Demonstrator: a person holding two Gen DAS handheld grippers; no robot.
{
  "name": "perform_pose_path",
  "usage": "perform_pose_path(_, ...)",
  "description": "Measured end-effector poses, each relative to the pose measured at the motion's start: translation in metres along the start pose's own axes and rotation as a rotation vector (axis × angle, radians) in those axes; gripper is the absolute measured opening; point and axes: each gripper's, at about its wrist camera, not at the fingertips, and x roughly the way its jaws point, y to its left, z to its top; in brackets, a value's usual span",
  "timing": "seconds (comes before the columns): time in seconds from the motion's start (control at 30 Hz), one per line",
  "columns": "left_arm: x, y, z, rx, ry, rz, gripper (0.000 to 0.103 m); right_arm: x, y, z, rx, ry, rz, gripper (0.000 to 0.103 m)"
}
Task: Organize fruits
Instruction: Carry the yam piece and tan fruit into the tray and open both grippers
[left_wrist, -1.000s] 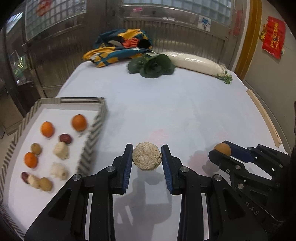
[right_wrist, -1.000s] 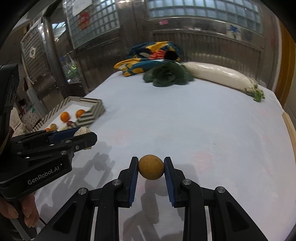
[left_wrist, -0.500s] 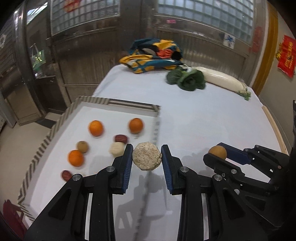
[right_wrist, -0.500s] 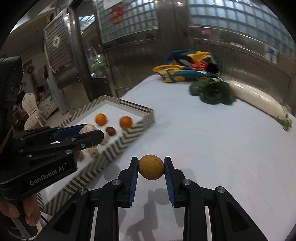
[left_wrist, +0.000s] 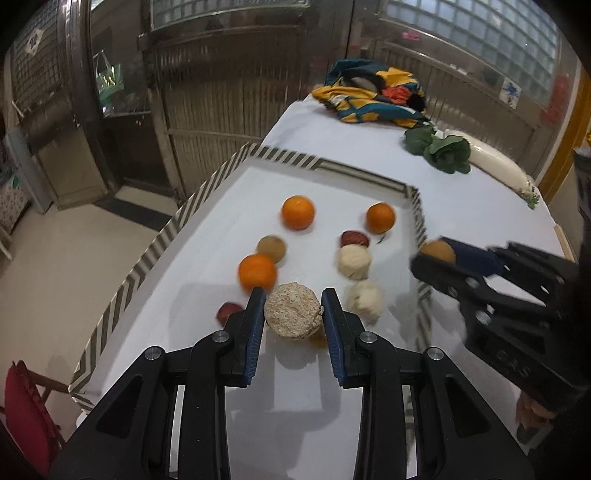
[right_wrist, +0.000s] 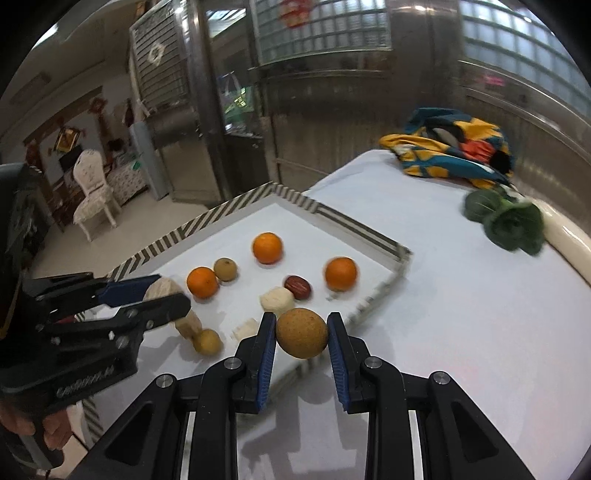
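We carry two fruits toward the striped tray (left_wrist: 207, 192).
Left tongs (left_wrist: 293, 314) are clamped on a rough beige fruit (left_wrist: 293, 314) over the tray floor, near an orange (left_wrist: 257, 272); right tongs (right_wrist: 301, 332) pinch a round brown fruit (right_wrist: 301, 333) above the tray's near wall. Risks, as we judge them: round fruits roll on release and knock neighbours, the brown one may clip the wall and bounce onto the tabletop (right_wrist: 461, 295).
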Motion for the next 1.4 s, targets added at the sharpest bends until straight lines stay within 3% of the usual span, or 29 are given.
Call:
perform_pose_path(0.4,0.016,0.014,0.0,-0.016,0.041,0.002,0.03,0.083,0.027,0.036,-0.097,0.101,0.055,0.027)
perform_pose_path(0.67,0.017,0.017,0.0,-0.022,0.023,0.022,0.031,0.097,0.031,0.038,-0.117,0.123,0.07,0.027)
perform_pose_path(0.87,0.019,0.017,-0.002,-0.038,0.017,0.032,0.035,0.081,0.023,0.034,-0.06,0.106,0.089,0.029)
perform_pose_path(0.9,0.018,0.017,-0.003,-0.046,0.013,0.029,0.039,0.076,0.022,0.032,-0.049,0.098,0.085,0.029)
perform_pose_path(0.97,0.015,0.017,-0.003,-0.059,-0.001,0.031,0.062,0.064,0.02,0.028,-0.029,0.077,0.067,0.029)
perform_pose_path(1.03,0.009,0.015,-0.002,-0.059,-0.05,0.052,0.07,0.046,0.014,0.022,0.008,0.047,0.016,0.029)
perform_pose_path(1.23,-0.011,0.0,-0.003,-0.026,-0.153,0.091,0.07,0.001,0.001,0.001,0.09,-0.048,-0.079,0.043)
perform_pose_path(1.4,-0.026,-0.017,-0.003,0.016,-0.213,0.154,0.07,-0.023,-0.003,-0.013,0.145,-0.099,-0.097,0.045)
